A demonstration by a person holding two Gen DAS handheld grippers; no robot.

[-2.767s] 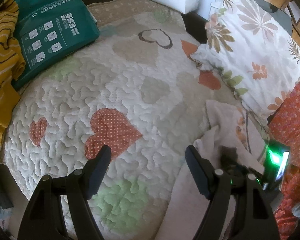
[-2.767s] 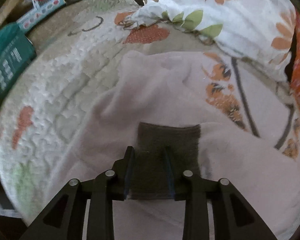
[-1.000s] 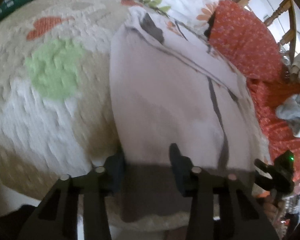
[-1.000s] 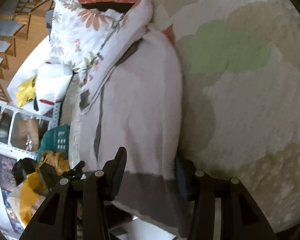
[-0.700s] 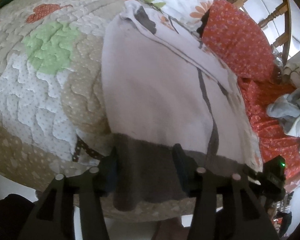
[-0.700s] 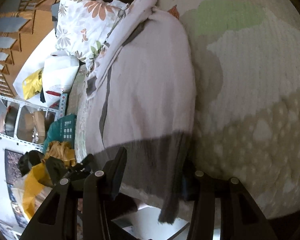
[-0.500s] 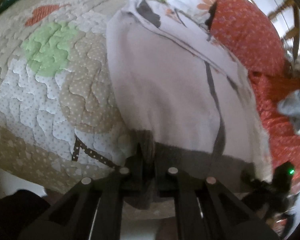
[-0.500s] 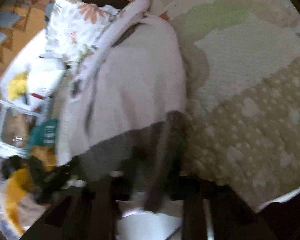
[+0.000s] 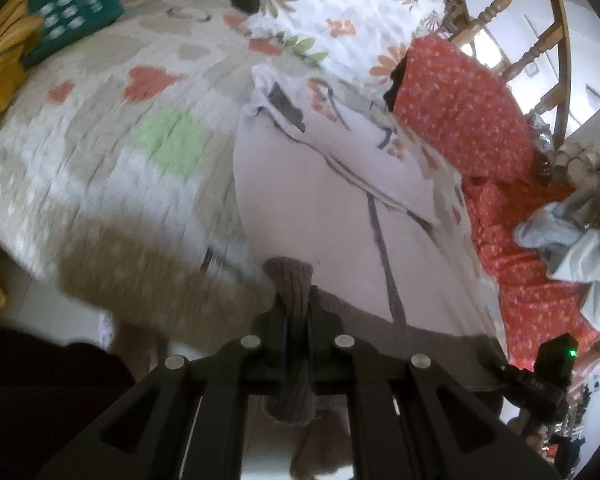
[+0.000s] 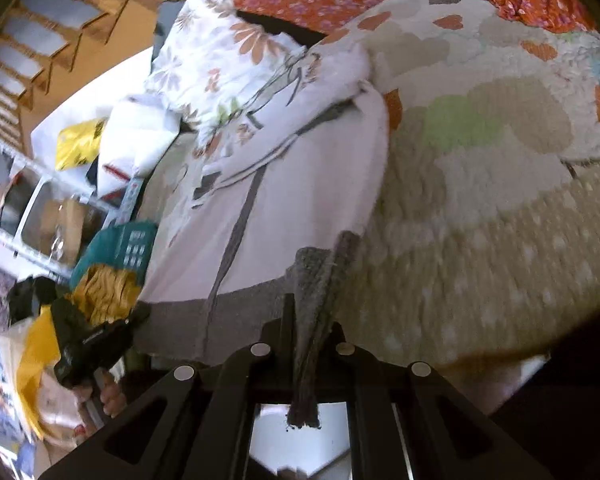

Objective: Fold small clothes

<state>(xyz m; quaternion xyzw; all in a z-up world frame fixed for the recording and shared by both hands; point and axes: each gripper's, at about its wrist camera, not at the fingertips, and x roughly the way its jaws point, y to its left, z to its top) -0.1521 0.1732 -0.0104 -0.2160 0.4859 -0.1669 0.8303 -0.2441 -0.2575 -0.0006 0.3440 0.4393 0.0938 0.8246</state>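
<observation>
A small pale pink garment (image 9: 320,208) with a grey ribbed hem and a grey seam lies stretched over the quilt (image 9: 112,160); it also shows in the right wrist view (image 10: 300,200). My left gripper (image 9: 296,308) is shut on one corner of the grey hem (image 9: 290,284). My right gripper (image 10: 312,316) is shut on the other hem corner (image 10: 320,272). Each gripper shows in the other's view, at the far end of the hem. The garment's far end is bunched against a floral pillow (image 9: 340,12).
An orange-red patterned cloth (image 9: 480,112) lies beside the garment, with a grey-white clothes heap (image 9: 572,236) past it. A green package (image 9: 68,8) and yellow cloth (image 9: 0,56) lie at the quilt's far side. A wooden chair (image 9: 540,40) stands behind. Shelves (image 10: 28,208) stand at the left.
Both grippers have closed on the grey hem corners, which lay between open jaws a second ago. The garment has been pulled towards the quilt's near edge and lies flatter.
</observation>
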